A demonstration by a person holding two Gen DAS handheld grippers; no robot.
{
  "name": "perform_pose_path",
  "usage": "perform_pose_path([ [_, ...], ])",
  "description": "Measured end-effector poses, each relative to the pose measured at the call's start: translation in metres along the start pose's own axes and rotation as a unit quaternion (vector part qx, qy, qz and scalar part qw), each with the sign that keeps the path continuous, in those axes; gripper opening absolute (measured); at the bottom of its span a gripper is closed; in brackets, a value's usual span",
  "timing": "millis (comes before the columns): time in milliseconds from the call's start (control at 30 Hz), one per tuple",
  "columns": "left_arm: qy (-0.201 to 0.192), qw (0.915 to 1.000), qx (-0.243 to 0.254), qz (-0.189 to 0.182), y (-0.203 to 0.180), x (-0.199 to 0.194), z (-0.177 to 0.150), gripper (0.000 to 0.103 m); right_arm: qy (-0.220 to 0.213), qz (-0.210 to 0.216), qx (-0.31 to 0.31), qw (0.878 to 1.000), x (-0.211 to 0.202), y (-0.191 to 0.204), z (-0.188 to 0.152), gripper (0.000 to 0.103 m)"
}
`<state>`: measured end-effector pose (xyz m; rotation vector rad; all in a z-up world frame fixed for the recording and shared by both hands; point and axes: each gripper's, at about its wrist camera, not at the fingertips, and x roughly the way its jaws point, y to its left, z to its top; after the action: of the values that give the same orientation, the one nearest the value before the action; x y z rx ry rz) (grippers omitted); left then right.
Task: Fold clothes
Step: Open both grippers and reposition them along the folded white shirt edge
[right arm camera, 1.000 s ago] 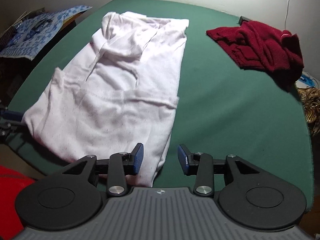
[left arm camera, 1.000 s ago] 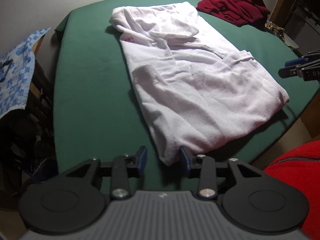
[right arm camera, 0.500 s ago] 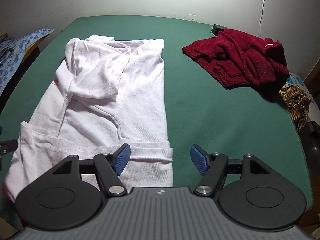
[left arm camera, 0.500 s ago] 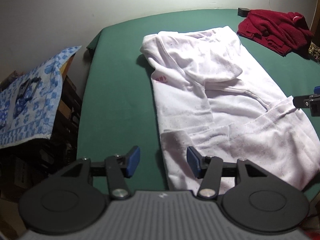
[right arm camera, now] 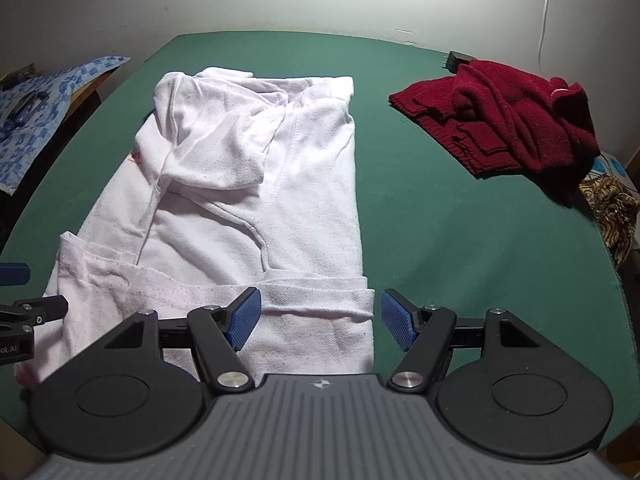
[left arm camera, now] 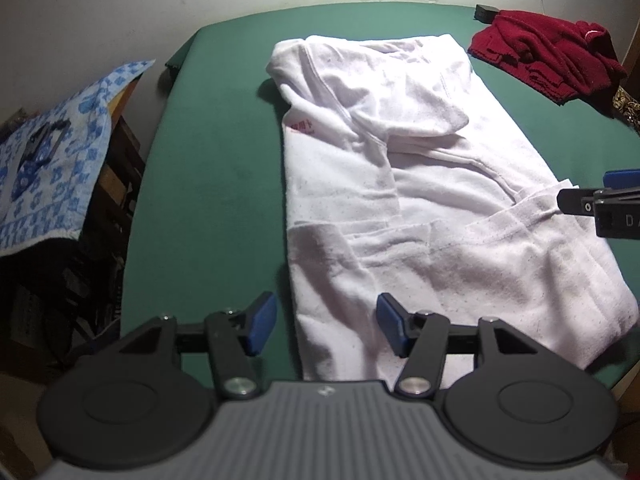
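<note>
Two grippers hovering at lower frame: left gripper [left arm camera: 326,328] fingers opening, right gripper [right arm camera: 320,324] fingers released, nothing grasped. White hoodie [right arm camera: 248,200] lying partly folded mid-worktop [right arm camera: 460,240]; red garment [right arm camera: 504,120], upper right, awaiting folding.

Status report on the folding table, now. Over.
Left gripper jaws opening, right gripper open, both empty over the near hem. White hoodie flat on the green table, partly folded. Red sweater heaped aside, clear.
</note>
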<state>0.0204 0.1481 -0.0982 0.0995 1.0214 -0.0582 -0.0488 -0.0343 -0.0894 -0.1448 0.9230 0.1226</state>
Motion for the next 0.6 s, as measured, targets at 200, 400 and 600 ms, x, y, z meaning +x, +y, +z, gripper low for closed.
perform_pose_path([
  [200,0.001,0.9985,-0.036,0.042,-0.02,-0.002,0.004,0.065,-0.008,0.037,-0.035,0.999,0.002,-0.013,0.002,0.069],
  [400,-0.007,0.995,-0.066,0.075,-0.03,-0.011,0.002,0.068,-0.012,0.062,-0.059,0.996,0.007,-0.037,0.001,0.069],
  [600,0.008,0.9927,-0.085,0.086,-0.029,-0.018,-0.016,0.072,-0.011,0.093,-0.064,0.994,0.01,-0.061,-0.009,0.067],
])
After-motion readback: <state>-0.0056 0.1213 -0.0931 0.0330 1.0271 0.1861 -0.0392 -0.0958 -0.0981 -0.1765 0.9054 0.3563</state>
